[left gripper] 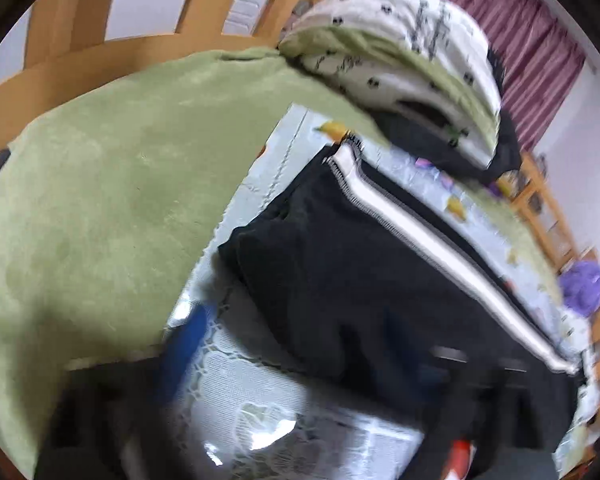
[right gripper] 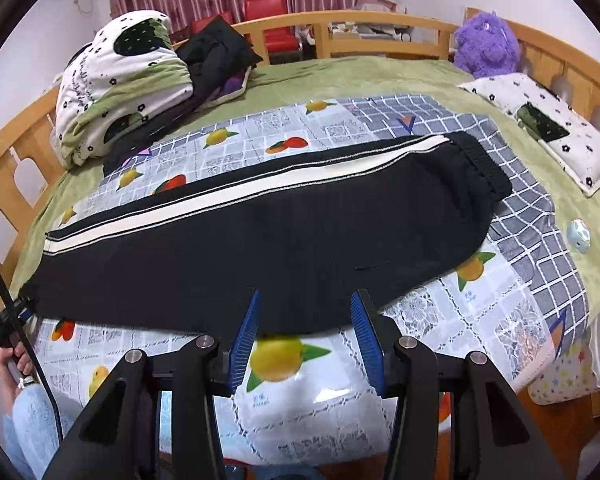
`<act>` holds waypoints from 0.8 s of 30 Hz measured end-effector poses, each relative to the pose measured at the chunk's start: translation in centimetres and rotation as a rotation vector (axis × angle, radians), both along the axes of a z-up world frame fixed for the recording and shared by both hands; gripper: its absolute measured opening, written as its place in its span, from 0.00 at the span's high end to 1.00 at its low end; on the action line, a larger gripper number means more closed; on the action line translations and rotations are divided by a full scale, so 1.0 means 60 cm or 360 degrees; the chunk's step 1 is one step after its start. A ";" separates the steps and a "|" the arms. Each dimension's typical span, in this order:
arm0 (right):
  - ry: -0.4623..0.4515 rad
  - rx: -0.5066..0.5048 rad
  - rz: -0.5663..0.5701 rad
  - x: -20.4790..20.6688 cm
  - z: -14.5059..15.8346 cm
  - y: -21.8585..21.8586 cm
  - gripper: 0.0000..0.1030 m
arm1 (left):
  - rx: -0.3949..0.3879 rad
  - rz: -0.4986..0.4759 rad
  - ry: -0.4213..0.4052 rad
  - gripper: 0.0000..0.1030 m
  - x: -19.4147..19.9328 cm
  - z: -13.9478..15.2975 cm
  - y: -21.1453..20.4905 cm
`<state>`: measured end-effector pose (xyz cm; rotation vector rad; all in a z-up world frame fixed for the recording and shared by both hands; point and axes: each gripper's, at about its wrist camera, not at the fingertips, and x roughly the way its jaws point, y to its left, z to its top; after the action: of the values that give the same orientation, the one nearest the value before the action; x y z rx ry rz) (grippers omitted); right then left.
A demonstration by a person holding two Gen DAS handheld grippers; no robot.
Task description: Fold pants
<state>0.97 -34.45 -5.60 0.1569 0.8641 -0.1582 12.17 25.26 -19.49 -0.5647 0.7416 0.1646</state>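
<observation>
Your right gripper (right gripper: 305,300) spread, empty, pants (right gripper: 260,224) lengthwise left-right, waistband right, your left gripper (left gripper: 300,380) blurred, spread.

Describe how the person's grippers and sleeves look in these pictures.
The right gripper has two blue ribbed fingers on black angular linkage arms with round silver bolts. At the left edge of the right wrist view, the left hand shows a fluffy light blue sleeve, and a black cable runs past it. The left gripper is blurred in its own view: dark, with some blue.
</observation>
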 end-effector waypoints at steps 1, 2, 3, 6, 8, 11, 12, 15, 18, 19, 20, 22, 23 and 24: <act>-0.0013 -0.0016 0.0008 -0.007 0.002 0.004 0.54 | -0.0003 0.0031 0.0008 0.07 0.008 -0.002 0.003; -0.0023 -0.0030 0.0018 -0.014 0.005 0.008 0.54 | -0.0010 0.0060 0.0021 0.10 0.014 -0.004 0.008; -0.0028 -0.0039 0.0025 -0.019 0.007 0.011 0.54 | -0.0023 0.0100 0.0025 0.16 0.019 -0.005 0.014; -0.0051 -0.0049 0.0043 -0.035 0.015 0.013 0.54 | -0.0129 0.0205 0.0101 0.83 0.045 -0.006 0.037; -0.0067 -0.0065 0.0058 -0.043 0.022 0.009 0.54 | -0.0115 0.0188 0.0141 0.84 0.066 0.011 0.033; -0.0103 -0.0103 0.0080 -0.045 0.034 -0.004 0.54 | 0.0118 0.0134 0.0090 0.85 0.074 0.075 -0.012; -0.0119 -0.0107 0.0086 -0.042 0.039 -0.011 0.54 | 0.0196 0.0098 0.0060 0.86 0.078 0.104 -0.034; -0.0164 -0.0083 0.0132 -0.018 0.055 -0.044 0.54 | 0.0407 -0.0049 -0.0013 0.90 0.085 0.186 -0.121; -0.0186 -0.0104 0.0168 0.017 0.060 -0.073 0.54 | 0.0574 -0.0187 -0.0074 0.90 0.094 0.253 -0.227; -0.0191 -0.0118 0.0173 0.026 0.058 -0.084 0.54 | 0.0630 -0.0258 -0.0092 0.90 0.097 0.270 -0.270; -0.0197 -0.0111 0.0182 0.034 0.052 -0.098 0.54 | 0.0692 -0.0325 -0.0111 0.90 0.097 0.283 -0.313; -0.0197 -0.0054 0.0187 0.037 0.036 -0.126 0.54 | 0.0802 -0.0452 -0.0147 0.90 0.097 0.299 -0.405; -0.0190 -0.0008 0.0184 0.036 0.023 -0.144 0.54 | 0.0826 -0.0536 -0.0149 0.90 0.099 0.300 -0.455; -0.0189 0.0047 0.0175 0.030 0.007 -0.164 0.54 | 0.0836 -0.0593 -0.0143 0.91 0.100 0.297 -0.491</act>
<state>2.74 -44.30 -5.17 0.1447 0.7548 -0.0325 18.18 -4.20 -1.69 0.0689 0.6696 -0.0154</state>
